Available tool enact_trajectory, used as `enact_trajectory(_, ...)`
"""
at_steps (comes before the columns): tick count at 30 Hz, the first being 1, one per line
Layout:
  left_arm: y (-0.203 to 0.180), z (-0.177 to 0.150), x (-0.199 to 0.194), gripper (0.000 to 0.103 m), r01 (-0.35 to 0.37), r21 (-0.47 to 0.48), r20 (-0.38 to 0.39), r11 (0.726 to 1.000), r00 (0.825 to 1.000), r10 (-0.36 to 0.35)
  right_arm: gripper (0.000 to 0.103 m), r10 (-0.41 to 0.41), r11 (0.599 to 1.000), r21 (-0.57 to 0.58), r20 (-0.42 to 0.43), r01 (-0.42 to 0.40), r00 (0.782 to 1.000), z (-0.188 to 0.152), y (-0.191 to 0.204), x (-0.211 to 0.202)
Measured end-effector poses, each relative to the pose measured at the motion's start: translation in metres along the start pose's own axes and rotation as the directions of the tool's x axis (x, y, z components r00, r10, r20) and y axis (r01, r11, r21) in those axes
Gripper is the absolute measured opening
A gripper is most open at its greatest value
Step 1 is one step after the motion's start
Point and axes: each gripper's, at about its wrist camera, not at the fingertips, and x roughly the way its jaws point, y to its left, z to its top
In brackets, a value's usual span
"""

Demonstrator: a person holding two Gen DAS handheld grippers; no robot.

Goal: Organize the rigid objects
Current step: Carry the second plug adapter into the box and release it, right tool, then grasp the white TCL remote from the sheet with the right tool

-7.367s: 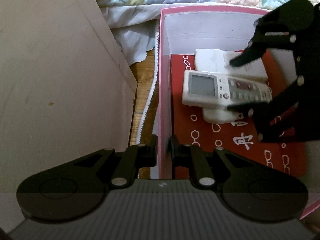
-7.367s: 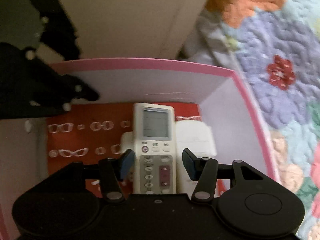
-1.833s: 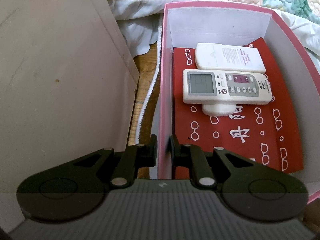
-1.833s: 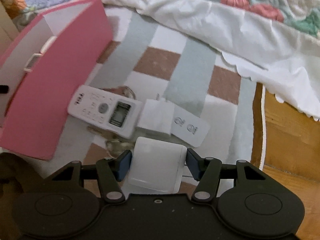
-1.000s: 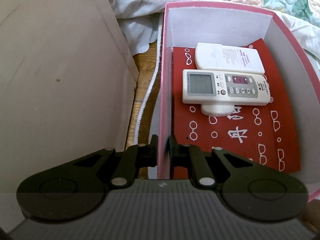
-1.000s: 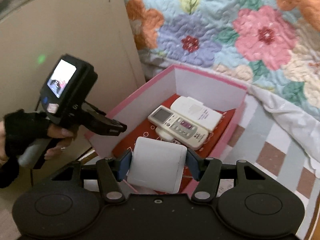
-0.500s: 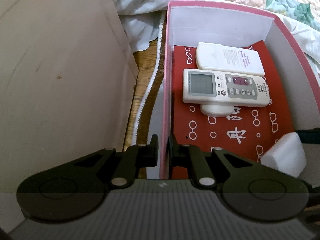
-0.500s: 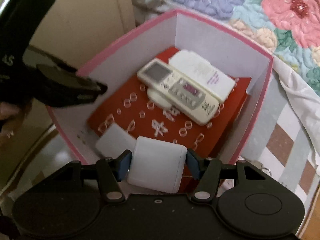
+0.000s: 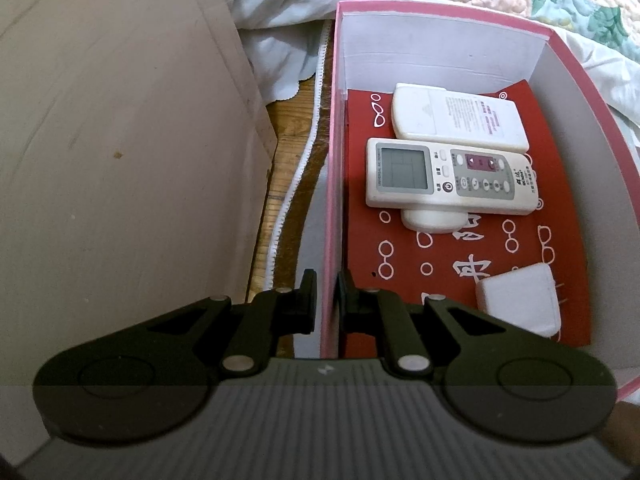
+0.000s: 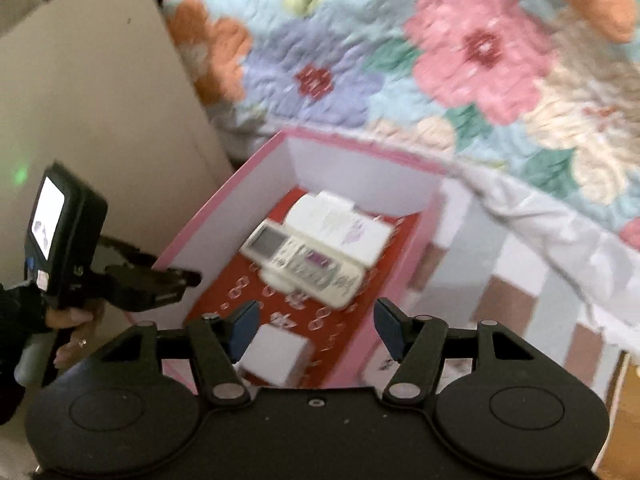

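Released since half a second ago, the white charger [image 9: 518, 302] is seen lying in the pink box [image 9: 334, 184], prongs pointing right, partly hidden by the left tongs [image 9: 325, 300], clamped on the box wall; the right tongs [image 10: 314, 326] are opening, empty.

Pink box [image 9: 440, 14], red glasses-print liner [image 9: 404, 252] — white remotes [image 9: 452, 178], floral quilt [image 10: 440, 52]

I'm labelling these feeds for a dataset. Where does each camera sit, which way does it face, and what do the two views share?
Left wrist: on the left gripper, facing steeply down along its fingers, shut on the pink box wall; only that gripper shows.
Right wrist: on the right gripper, above the box, facing down; its jaws are opening and empty; the person's gloved left hand shows.
Shared: the box, two remotes, white charger, floral quilt.
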Motion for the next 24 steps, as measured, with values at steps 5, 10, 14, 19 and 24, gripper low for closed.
enact_trajectory(5, 0.000, 0.000, 0.000, 0.011, -0.001, 0.001, 0.000, 1.000, 1.000, 0.001, 0.068, -0.013, 0.999, -0.041, 0.045, 0.015, 0.999, -0.014, -0.033, -0.013)
enact_trajectory(10, 0.000, 0.000, 0.001, 0.012, -0.003, 0.001, -0.002, 1.000, 1.000, 0.003, 0.069, -0.041, 0.990, -0.134, 0.020, 0.043, 0.999, -0.042, -0.060, 0.012)
enact_trajectory(14, 0.001, 0.001, 0.001, 0.012, 0.002, -0.001, -0.012, 1.000, 1.000, -0.002, 0.065, -0.058, 0.972, -0.230, -0.026, 0.050, 0.998, -0.062, -0.060, 0.047)
enact_trajectory(19, 0.002, 0.004, -0.001, 0.012, 0.003, -0.009, -0.024, 1.000, 1.000, -0.003, 0.064, -0.067, 0.899, -0.437, -0.074, 0.029, 0.995, -0.064, -0.044, 0.084)
enact_trajectory(24, -0.001, 0.005, -0.001, 0.012, -0.008, 0.005, -0.032, 1.000, 0.999, 0.008, 0.070, -0.056, 0.888, -0.460, -0.146, -0.018, 0.988, -0.059, -0.046, 0.115)
